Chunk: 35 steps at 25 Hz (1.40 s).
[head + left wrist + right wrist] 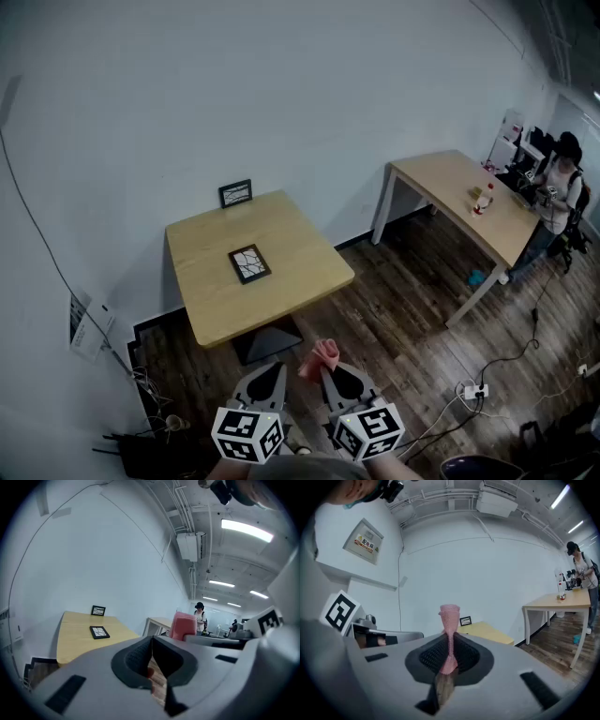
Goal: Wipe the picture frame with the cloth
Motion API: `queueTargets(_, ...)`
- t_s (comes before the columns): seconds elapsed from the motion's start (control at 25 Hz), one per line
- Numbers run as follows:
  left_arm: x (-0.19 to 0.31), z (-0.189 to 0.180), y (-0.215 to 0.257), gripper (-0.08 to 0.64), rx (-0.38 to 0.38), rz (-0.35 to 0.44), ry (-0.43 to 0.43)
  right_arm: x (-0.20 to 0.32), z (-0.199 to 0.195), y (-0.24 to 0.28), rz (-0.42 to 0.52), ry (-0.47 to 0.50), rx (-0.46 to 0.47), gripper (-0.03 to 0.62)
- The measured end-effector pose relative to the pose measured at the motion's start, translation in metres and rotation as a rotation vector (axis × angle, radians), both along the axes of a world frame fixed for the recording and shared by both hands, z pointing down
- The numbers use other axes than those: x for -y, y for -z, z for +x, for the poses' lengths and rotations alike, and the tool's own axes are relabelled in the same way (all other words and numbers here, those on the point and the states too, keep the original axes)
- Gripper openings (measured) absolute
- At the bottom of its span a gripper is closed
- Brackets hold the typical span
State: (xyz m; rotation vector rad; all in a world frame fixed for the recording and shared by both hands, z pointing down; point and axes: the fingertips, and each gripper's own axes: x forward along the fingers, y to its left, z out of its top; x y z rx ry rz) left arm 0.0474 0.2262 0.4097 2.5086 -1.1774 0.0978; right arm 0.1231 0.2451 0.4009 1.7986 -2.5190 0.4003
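A small black picture frame (249, 263) lies flat in the middle of the square wooden table (319, 281). A second frame (235, 193) stands upright at the table's far edge against the wall. Both grippers hang side by side well short of the table's near edge. My right gripper (325, 368) is shut on a pink cloth (321, 356), which sticks up between the jaws (449, 620). My left gripper (278, 368) is shut with nothing in it (151, 644). In the left gripper view the flat frame (99, 632) and the standing frame (98, 611) lie ahead on the table.
A longer wooden table (441, 178) stands at the right with a bottle (485, 198) on it, and a person (560, 187) stands at its far end. Cables and a power strip (474, 390) lie on the wooden floor. Papers (86, 323) lean against the left wall.
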Motion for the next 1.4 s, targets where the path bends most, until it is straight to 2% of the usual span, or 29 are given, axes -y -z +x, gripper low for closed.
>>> queueTargets(0.48,-0.017,-0.020,-0.001,0.005,-0.013,-0.021,0.047,-0.019,-0.022,0.004,0.014,0.066,-0.009,0.014)
queueTargets(0.64,-0.022,-0.020,-0.004,0.005,-0.016,-0.025,0.057,-0.024,-0.017,0.013,0.035,0.062,0.083,0.014)
queueTargets(0.92,-0.033,-0.020,-0.003,0.005,0.000,-0.026,0.068,-0.026,-0.015,0.010,0.014,0.074,0.120,0.014)
queueTargets(1.2,-0.019,-0.031,-0.014,0.005,-0.018,-0.067,0.093,-0.016,-0.025,-0.001,-0.012,0.086,0.110,0.014)
queueTargets(1.4,0.014,-0.030,-0.024,0.005,-0.033,-0.087,0.090,0.012,-0.017,-0.009,-0.011,0.069,0.130,0.014)
